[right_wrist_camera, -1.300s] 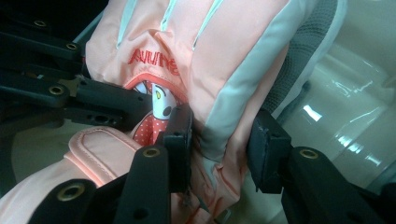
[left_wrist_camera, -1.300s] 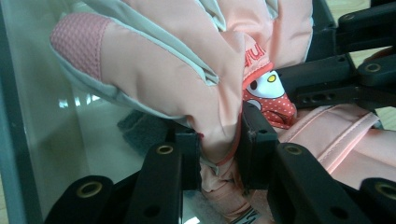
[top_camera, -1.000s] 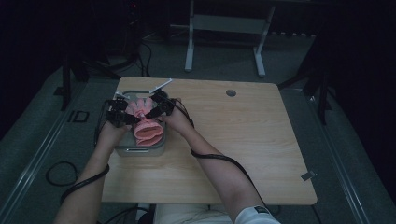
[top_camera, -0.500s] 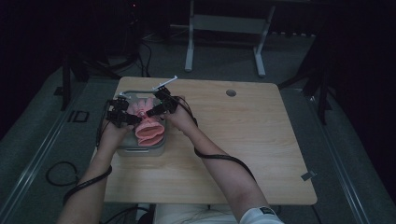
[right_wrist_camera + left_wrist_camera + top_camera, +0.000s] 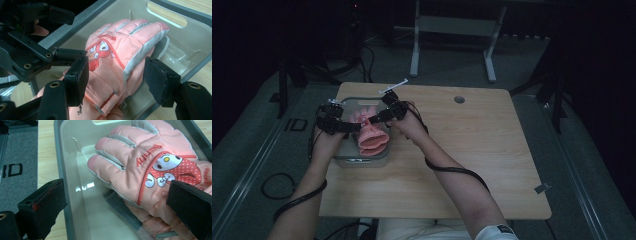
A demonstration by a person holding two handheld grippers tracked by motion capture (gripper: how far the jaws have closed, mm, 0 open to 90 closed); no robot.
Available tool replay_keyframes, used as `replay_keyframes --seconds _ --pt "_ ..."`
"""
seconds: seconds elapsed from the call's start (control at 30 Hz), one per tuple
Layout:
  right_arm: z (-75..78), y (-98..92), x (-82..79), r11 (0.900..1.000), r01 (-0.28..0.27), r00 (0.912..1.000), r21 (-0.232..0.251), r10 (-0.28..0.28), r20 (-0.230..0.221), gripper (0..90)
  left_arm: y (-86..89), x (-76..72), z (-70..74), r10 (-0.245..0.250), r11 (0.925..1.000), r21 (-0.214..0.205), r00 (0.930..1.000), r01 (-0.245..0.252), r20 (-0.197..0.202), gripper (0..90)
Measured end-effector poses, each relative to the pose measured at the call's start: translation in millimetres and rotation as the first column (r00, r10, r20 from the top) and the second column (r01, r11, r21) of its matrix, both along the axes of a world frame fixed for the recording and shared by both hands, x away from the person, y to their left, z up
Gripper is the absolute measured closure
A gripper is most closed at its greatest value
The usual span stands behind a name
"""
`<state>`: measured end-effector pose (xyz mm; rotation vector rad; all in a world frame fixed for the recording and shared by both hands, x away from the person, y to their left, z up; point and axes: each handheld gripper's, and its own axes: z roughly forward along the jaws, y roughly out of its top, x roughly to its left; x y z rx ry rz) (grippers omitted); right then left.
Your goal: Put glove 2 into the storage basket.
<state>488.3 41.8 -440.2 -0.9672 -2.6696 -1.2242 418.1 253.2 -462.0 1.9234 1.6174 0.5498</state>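
Wood-grain table [image 5: 472, 150] bears a translucent bin [image 5: 75, 157]; both grippers' jaws, just opening, flank the padded pink glove [image 5: 117, 57].

Two pink gloves [image 5: 150, 170], one grey bin [image 5: 75, 152]

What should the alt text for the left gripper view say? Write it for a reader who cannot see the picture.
A pink padded glove with a cartoon rabbit patch lies in a clear grey-rimmed bin on a wooden table. The left gripper has open black jaws, one over the bin's rim and one in front of the glove's cuff.
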Motion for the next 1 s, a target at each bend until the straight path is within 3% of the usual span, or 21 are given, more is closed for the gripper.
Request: replay_keyframes --seconds 0.17,0.4,0.63,0.87,1.0 --pt "0.5 -1.9 -2.1 0.9999 -0.009 1.0 0.008 0.009 0.003 36.4 4.3 -3.8 6.6 0.002 0.9993 -0.038 0.9996 -0.001 0.027 2.1" --pt "2.9 -7.1 -5.2 0.9997 -0.009 0.9999 0.022 0.009 0.008 34.6 2.0 -8.5 15.8 -0.012 0.9987 -0.048 0.9985 0.014 0.054 2.1" --pt "10.3 -22.3 -8.6 0.9983 -0.023 0.9995 0.054 0.021 0.022 27.8 -9.9 -17.7 30.6 -0.056 0.996 -0.064 0.9942 0.062 0.091 2.1" --pt "17.1 -41.7 -15.5 0.998 -0.047 0.9967 0.043 0.044 0.068 19.9 -34.7 -29.3 36.6 -0.134 0.9874 -0.069 0.9845 0.142 0.114 2.9" --pt "18.1 -55.2 -17.7 0.9969 -0.046 0.9958 0.064 0.041 0.082 19.4 -45.9 -38.8 37.9 -0.167 0.9765 -0.114 0.9761 0.183 0.139 3.6"
